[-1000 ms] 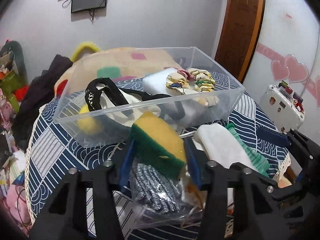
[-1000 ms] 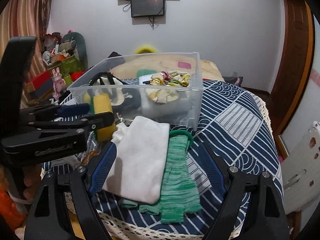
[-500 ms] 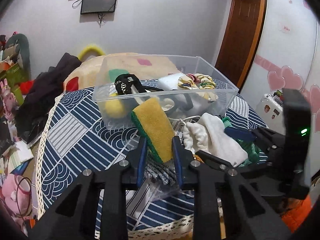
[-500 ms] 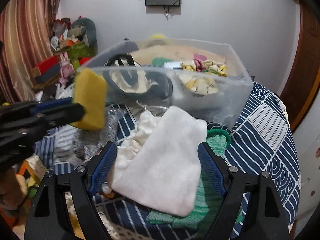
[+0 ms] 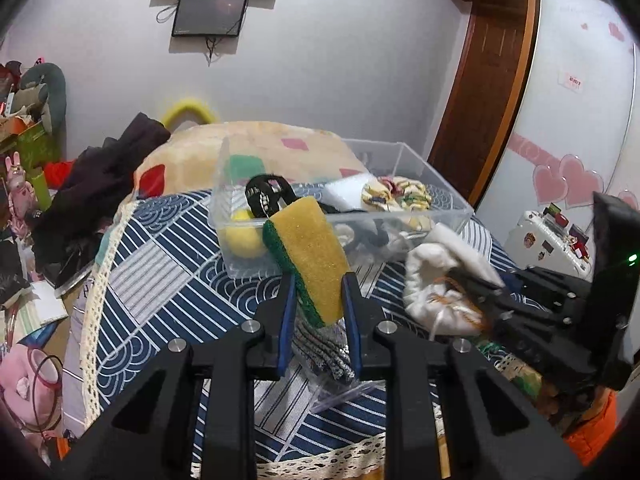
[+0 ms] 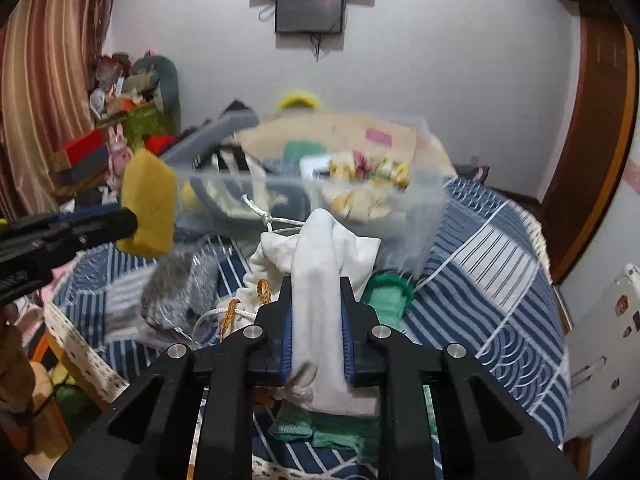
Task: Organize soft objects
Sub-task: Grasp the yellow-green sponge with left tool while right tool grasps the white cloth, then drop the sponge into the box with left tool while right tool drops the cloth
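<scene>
My left gripper [image 5: 318,280] is shut on a yellow sponge with a green scrub side [image 5: 310,256] and holds it above the table, in front of the clear plastic bin [image 5: 444,216]. The sponge also shows in the right wrist view [image 6: 150,204]. My right gripper [image 6: 316,284] is shut on a white folded cloth [image 6: 318,280], lifted over a white drawstring pouch [image 6: 276,256]. The bin [image 6: 424,224] holds a black strap, a yellow ball [image 5: 242,238] and a floral scrunchie [image 5: 394,196].
A green knitted cloth [image 6: 384,292] lies under the white cloth. A grey knit item in a clear bag [image 5: 328,350] lies below the sponge. The blue patterned tablecloth [image 5: 160,280] has a lace edge. A quilt, dark clothes and toys lie behind and to the left.
The right gripper has shut on the white cloth and lifted it. The left gripper has risen and drawn back with the sponge.
</scene>
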